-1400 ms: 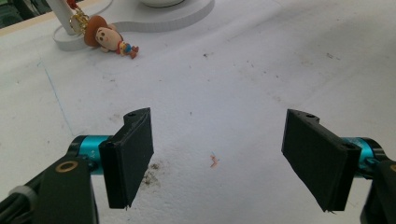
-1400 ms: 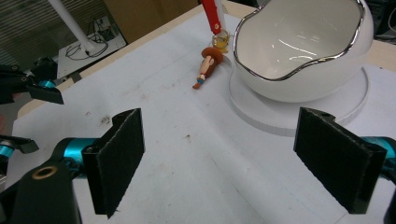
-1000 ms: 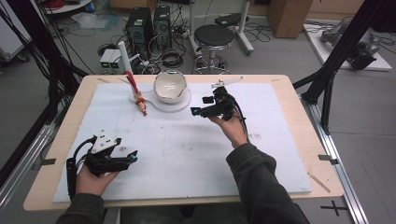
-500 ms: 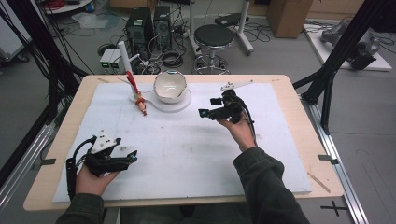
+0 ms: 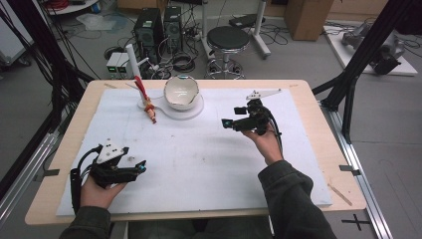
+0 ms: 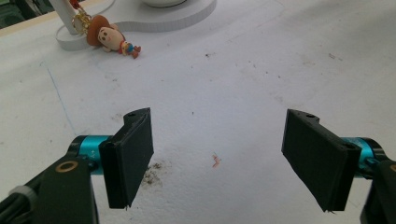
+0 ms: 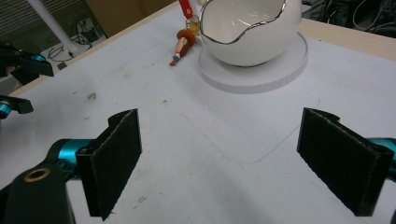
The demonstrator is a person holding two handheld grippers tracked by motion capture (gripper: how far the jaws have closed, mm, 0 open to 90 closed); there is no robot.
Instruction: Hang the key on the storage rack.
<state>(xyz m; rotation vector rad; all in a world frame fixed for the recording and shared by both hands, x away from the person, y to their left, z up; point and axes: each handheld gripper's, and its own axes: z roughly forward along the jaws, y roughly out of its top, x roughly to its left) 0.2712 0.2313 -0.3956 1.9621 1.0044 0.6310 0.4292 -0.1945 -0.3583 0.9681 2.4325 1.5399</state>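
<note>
A white egg-shaped bowl with a silver rim stands on a round white base at the back of the white mat. Left of it, a small doll with a brown hat lies by a white post, hung from a red strap. My left gripper rests low at the front left, open, nothing between its jaws. My right gripper is held right of the bowl, pointing towards it, open and holding nothing.
The white mat covers most of the wooden table. A small red fleck and a dirt smudge mark the mat ahead of the left gripper. The left gripper shows far off in the right gripper view.
My right gripper has drifted a little to the right and back towards the person, away from the bowl. The left gripper has stayed put.
</note>
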